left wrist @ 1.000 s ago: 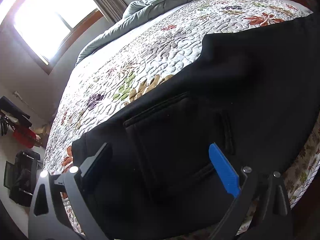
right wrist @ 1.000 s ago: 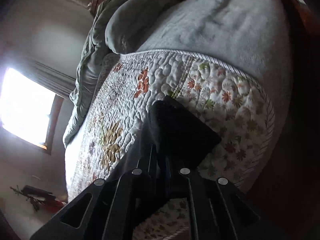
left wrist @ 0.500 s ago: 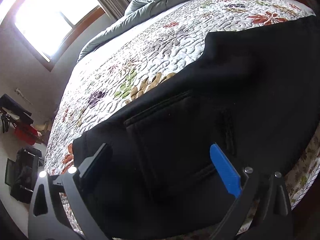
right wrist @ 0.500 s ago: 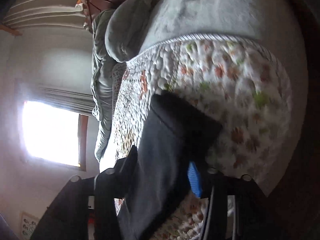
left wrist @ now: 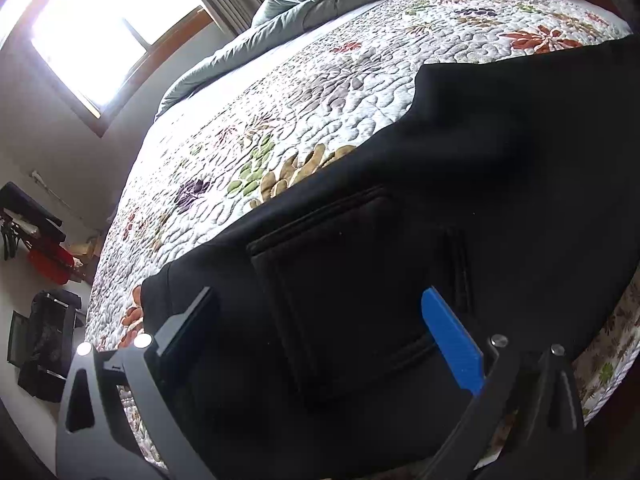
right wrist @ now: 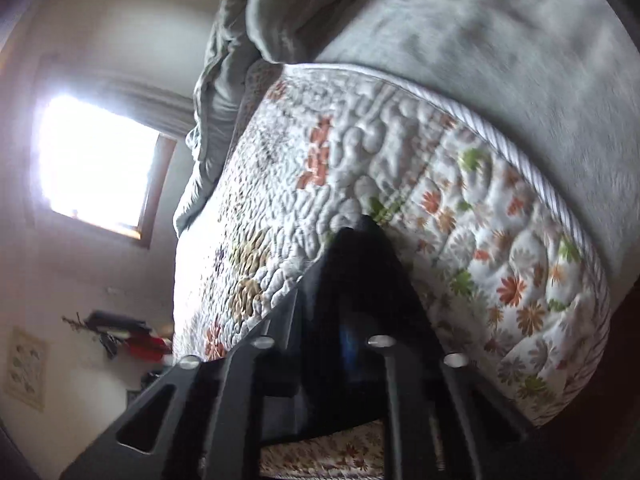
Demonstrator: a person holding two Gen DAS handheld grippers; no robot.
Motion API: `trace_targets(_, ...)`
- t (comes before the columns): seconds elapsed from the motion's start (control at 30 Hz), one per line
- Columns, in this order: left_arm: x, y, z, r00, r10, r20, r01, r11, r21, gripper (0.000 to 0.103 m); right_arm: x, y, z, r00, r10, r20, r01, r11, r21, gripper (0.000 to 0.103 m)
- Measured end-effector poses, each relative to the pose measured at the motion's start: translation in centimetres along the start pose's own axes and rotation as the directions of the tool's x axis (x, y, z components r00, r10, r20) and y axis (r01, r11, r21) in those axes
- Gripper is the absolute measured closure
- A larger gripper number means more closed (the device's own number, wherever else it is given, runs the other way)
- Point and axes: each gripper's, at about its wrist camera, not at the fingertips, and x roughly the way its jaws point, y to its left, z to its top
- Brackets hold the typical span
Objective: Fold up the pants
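Black pants point(left wrist: 460, 200) lie flat on the floral quilt point(left wrist: 304, 112), back pocket point(left wrist: 344, 296) facing up, near the bed's front edge. My left gripper point(left wrist: 316, 312) is open just above the waist end, one finger on each side of the pocket, holding nothing. In the right wrist view the leg end of the pants point(right wrist: 360, 272) runs between the fingers of my right gripper point(right wrist: 320, 344), which is shut on the fabric. That view is blurred.
A grey duvet point(left wrist: 320, 4) is bunched along the far side of the bed, and a grey blanket point(right wrist: 500, 48) covers the bed's end. A window point(left wrist: 104, 28) glares at the left. Bags and clutter point(left wrist: 44, 320) stand on the floor at the left.
My right gripper opened half a second ago and has closed on the pants leg end again, and its view has swung. My left gripper stays open and has hardly moved.
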Motion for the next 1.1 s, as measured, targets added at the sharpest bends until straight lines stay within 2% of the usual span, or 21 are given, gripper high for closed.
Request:
trace_targets(0.2, 0.1, 0.0, 0.2, 1.0, 0.006, -0.01, -0.006, 1.0, -0.001, 0.002, 0.1, -2.2, -0.7, 0.995, -0.098, -0.025, 0.099, 0.995, 0.002, 0.093)
trace_targets(0.3, 0.1, -0.1, 0.2, 1.0, 0.01, -0.011, -0.01, 1.0, 0.005, 0.002, 0.0, -3.1, -1.2, 0.995, -0.097, -0.012, 0.098, 0.995, 0.021, 0.094)
trace_targets(0.4, -0.1, -0.3, 0.4, 1.0, 0.02, -0.017, -0.019, 1.0, 0.02, 0.002, 0.0, -2.6, -1.3, 0.991, -0.131, 0.0, 0.131, 0.991, 0.007, 0.093)
trace_targets(0.43, -0.2, -0.4, 0.5, 0.999, 0.027, -0.017, -0.027, 0.999, 0.027, 0.002, -0.4, -2.4, -1.4, 0.991, -0.133, 0.007, 0.133, 0.991, 0.009, 0.087)
trace_targets(0.47, -0.5, -0.5, 0.6, 0.999, 0.042, -0.014, -0.042, 0.998, 0.039, 0.002, -1.3, -1.9, -1.5, 0.987, -0.155, 0.038, 0.155, 0.988, 0.022, 0.076)
trace_targets(0.53, -1.5, -0.9, 0.7, 0.997, 0.081, 0.012, -0.082, 0.995, 0.063, 0.003, -3.3, -0.5, -2.1, 0.974, -0.194, 0.118, 0.192, 0.981, 0.027, 0.063)
trace_targets(0.57, -2.3, -1.3, 0.8, 0.995, 0.096, 0.035, -0.098, 0.992, 0.074, 0.003, -4.7, 0.5, -3.0, 0.967, -0.199, 0.16, 0.197, 0.98, 0.026, 0.063)
trace_targets(0.63, -3.6, -1.9, 1.0, 0.992, 0.102, 0.072, -0.108, 0.991, 0.081, 0.003, -5.4, 2.1, -5.0, 0.982, -0.112, 0.15, 0.109, 0.994, 0.028, 0.063)
trace_targets(0.67, -4.4, -2.4, 1.1, 0.991, 0.093, 0.095, -0.1, 0.992, 0.081, 0.003, -4.6, 3.3, -6.9, 0.995, -0.046, 0.094, 0.044, 0.999, 0.02, 0.063)
trace_targets(0.73, -5.9, -3.3, 1.5, 0.988, 0.067, 0.14, -0.078, 0.994, 0.076, 0.003, -2.1, 5.4, -10.6, 0.999, 0.031, -0.017, -0.031, 0.999, 0.008, 0.062)
trace_targets(0.77, -6.8, -3.7, 1.9, 0.985, 0.04, 0.167, -0.053, 0.996, 0.07, 0.003, -0.2, 6.4, -12.7, 0.994, 0.059, -0.089, -0.059, 0.998, 0.006, 0.062)
trace_targets(0.83, -8.1, -4.3, 2.5, 0.978, -0.035, 0.204, 0.025, 0.998, 0.05, 0.003, 2.8, 7.6, -15.9, 0.985, 0.081, -0.149, -0.078, 0.996, 0.031, 0.062)
trace_targets(0.87, -8.6, -4.7, 2.9, 0.969, -0.106, 0.223, 0.101, 0.994, 0.035, 0.003, 4.4, 8.0, -17.4, 0.978, 0.109, -0.176, -0.1, 0.993, 0.063, 0.062)
trace_targets(0.9, -9.0, -5.2, 3.1, 0.958, -0.166, 0.232, 0.163, 0.986, 0.033, 0.003, 5.7, 8.3, -18.4, 0.974, 0.113, -0.198, -0.099, 0.992, 0.08, 0.062)
trace_targets(0.97, -9.5, -6.7, 3.4, 0.938, -0.251, 0.238, 0.243, 0.968, 0.063, 0.003, 8.3, 9.2, -20.1, 0.964, 0.135, -0.231, -0.114, 0.988, 0.104, 0.062)
trace_targets(1.03, -9.9, -8.6, 3.4, 0.917, -0.311, 0.251, 0.293, 0.95, 0.107, 0.003, 9.7, 9.7, -20.9, 0.962, 0.134, -0.237, -0.109, 0.987, 0.115, 0.062)
trace_targets(1.1, -9.7, -10.4, 3.3, 0.912, -0.333, 0.239, 0.306, 0.941, 0.142, 0.003, 10.3, 9.7, -21.2, 0.97, 0.126, -0.208, -0.1, 0.986, 0.133, 0.062)
